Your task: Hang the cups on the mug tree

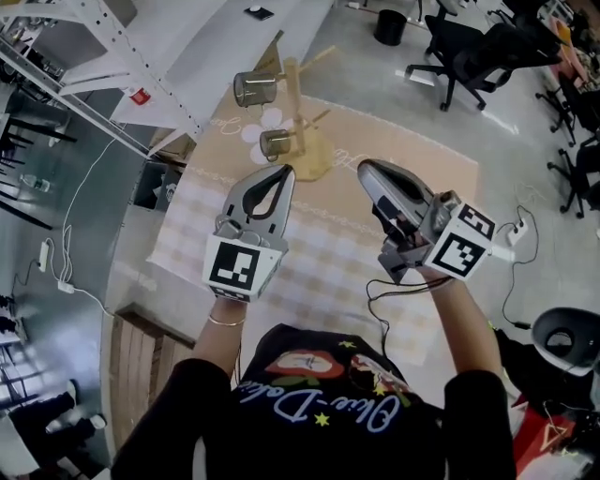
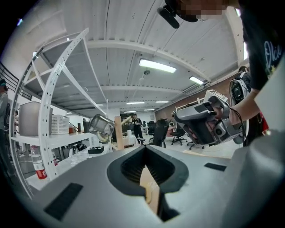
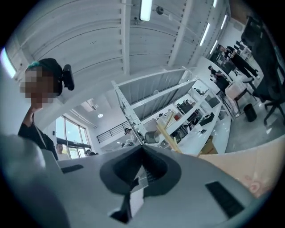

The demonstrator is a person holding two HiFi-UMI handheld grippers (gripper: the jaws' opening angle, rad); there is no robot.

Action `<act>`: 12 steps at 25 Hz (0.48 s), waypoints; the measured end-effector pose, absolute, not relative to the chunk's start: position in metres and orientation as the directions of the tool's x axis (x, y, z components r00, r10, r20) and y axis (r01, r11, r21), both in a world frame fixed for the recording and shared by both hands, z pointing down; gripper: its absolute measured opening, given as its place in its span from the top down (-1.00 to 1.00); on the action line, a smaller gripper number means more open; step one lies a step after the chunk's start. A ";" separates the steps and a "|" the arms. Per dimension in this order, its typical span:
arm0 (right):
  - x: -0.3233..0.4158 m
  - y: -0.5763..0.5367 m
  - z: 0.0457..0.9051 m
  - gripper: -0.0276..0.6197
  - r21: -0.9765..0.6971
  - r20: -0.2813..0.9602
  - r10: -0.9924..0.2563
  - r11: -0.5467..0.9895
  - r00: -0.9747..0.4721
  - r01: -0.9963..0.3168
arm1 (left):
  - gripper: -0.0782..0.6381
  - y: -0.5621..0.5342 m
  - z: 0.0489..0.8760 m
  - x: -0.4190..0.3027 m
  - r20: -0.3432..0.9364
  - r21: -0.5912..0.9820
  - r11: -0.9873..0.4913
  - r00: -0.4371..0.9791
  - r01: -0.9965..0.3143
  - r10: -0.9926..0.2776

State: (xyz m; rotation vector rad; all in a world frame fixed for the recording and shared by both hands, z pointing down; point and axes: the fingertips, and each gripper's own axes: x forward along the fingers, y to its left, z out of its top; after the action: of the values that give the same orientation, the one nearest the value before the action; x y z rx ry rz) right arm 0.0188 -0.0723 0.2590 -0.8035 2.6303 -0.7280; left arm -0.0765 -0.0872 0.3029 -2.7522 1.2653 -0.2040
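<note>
A wooden mug tree [image 1: 298,111] stands at the far side of the cloth-covered table [image 1: 412,197]. Two glass cups hang on its left pegs, an upper cup [image 1: 254,89] and a lower cup [image 1: 276,143]. My left gripper [image 1: 284,172] is held up just in front of the tree's base, shut and empty. My right gripper [image 1: 364,168] is level with it to the right, rolled to one side, also shut and empty. The left gripper view shows a hanging cup [image 2: 100,125], the tree's post [image 2: 118,136] and the right gripper [image 2: 201,122]. In the right gripper view a cup [image 3: 152,137] and the tree [image 3: 168,130] sit just beyond the jaws.
A white perforated shelf rack [image 1: 89,56] and a white table [image 1: 216,47] stand at the far left. Black office chairs [image 1: 469,52] and a bin [image 1: 390,26] are on the floor beyond. A cable [image 1: 380,305] trails off the table's near edge.
</note>
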 end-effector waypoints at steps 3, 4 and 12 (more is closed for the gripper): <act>0.039 -0.062 0.261 0.89 -0.499 -0.095 -0.608 0.714 -0.788 -0.490 | 0.76 -0.074 0.303 -0.055 0.081 -0.144 -0.679 0.676 -0.719 -0.733; 0.045 -0.059 0.261 0.89 -0.489 -0.090 -0.615 0.713 -0.783 -0.503 | 0.76 -0.069 0.303 -0.048 0.081 -0.134 -0.689 0.685 -0.712 -0.724; 0.081 -0.035 0.265 0.89 -0.397 -0.028 -0.636 0.716 -0.772 -0.575 | 0.76 -0.040 0.304 -0.006 0.086 -0.101 -0.749 0.744 -0.655 -0.663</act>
State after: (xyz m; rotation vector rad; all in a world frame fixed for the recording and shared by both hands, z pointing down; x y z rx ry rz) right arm 0.0811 -0.0347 0.2649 -0.9801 2.7568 -0.5562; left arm -0.0056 -0.0399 0.3037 -2.8738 1.0875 -0.1795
